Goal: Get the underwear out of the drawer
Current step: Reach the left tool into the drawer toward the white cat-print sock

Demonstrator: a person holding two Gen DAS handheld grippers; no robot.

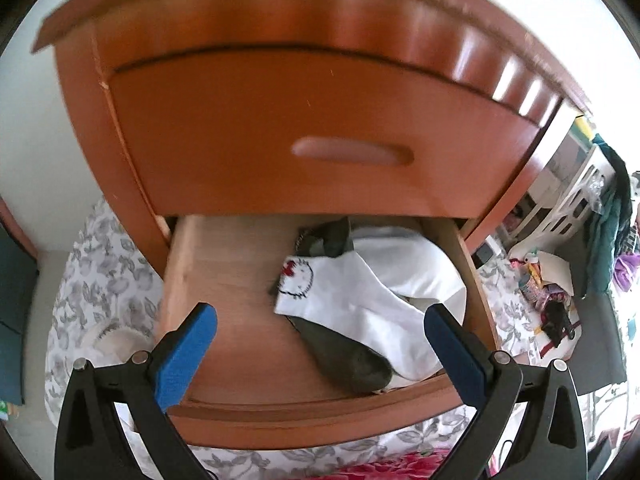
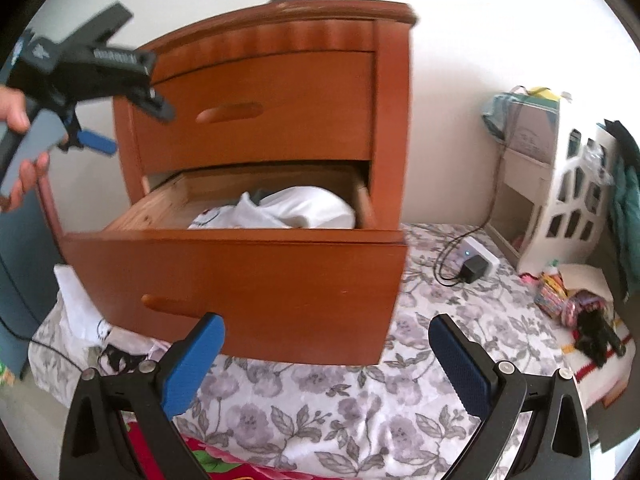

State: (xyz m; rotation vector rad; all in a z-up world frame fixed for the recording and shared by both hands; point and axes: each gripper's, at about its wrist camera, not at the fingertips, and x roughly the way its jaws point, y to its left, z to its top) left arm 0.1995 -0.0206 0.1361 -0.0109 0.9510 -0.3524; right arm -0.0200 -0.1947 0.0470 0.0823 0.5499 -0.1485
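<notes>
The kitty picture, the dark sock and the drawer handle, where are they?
Kitty picture [image 1: 297,278], left wrist view, on the printed face.
Dark sock [image 1: 344,356], left wrist view, on its middle.
Drawer handle [image 2: 164,303], right wrist view, on the wooden grip.

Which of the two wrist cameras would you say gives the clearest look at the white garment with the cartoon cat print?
The left wrist view: it looks down into the open drawer, showing the white garment spread over dark clothing, print visible. The right wrist view sees only its bunched top above the drawer front.
</notes>
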